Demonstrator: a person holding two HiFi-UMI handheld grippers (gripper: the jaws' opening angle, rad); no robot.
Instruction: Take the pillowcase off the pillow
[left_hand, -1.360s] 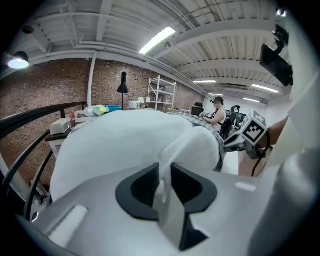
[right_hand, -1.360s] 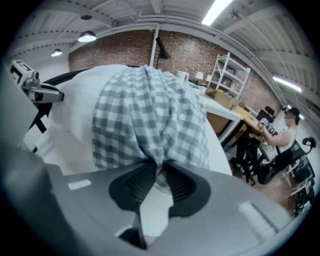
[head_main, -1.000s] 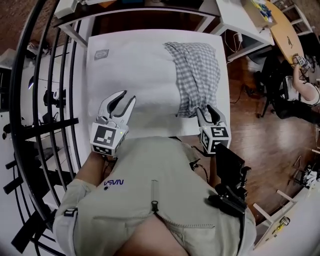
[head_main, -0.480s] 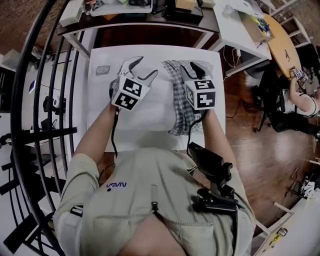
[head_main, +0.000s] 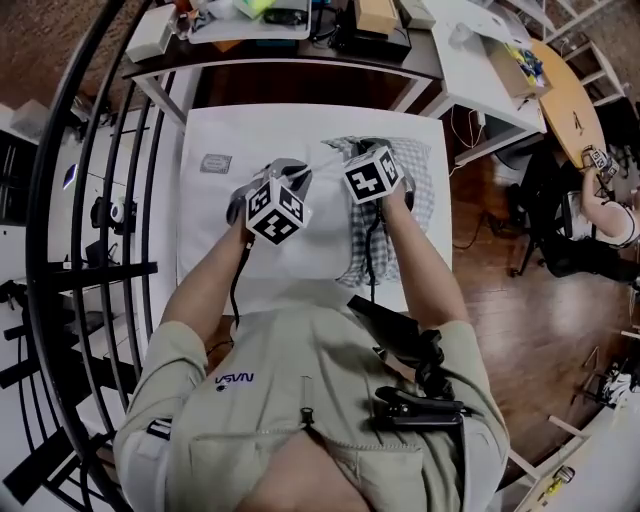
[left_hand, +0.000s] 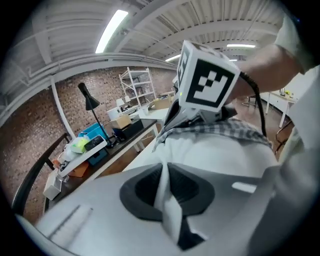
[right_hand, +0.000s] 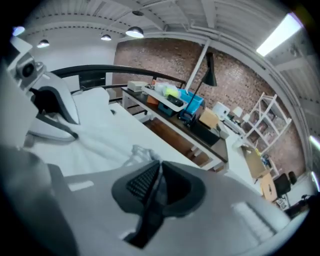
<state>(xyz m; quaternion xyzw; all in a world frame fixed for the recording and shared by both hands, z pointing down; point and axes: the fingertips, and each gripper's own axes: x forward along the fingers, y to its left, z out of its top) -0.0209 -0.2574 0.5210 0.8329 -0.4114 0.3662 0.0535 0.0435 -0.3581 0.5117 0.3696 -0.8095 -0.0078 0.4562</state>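
On table (head_main: 203, 245), pillowcase (head_main: 423, 192) lengthwise near-to-far, jaws just closed, left gripper (left_hand: 164, 167) on pillow (left_hand: 220, 155), right gripper (right_hand: 159, 169) on pillowcase.

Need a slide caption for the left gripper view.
Left tool, jaws just closed, pinching a fold of the white pillow; checked pillowcase lies just beyond.

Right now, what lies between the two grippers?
Head view: the white pillow spans from left gripper to right gripper, where the checked pillowcase begins. Both grippers' jaws have just been closing, left on pillow fabric, right on pillowcase.
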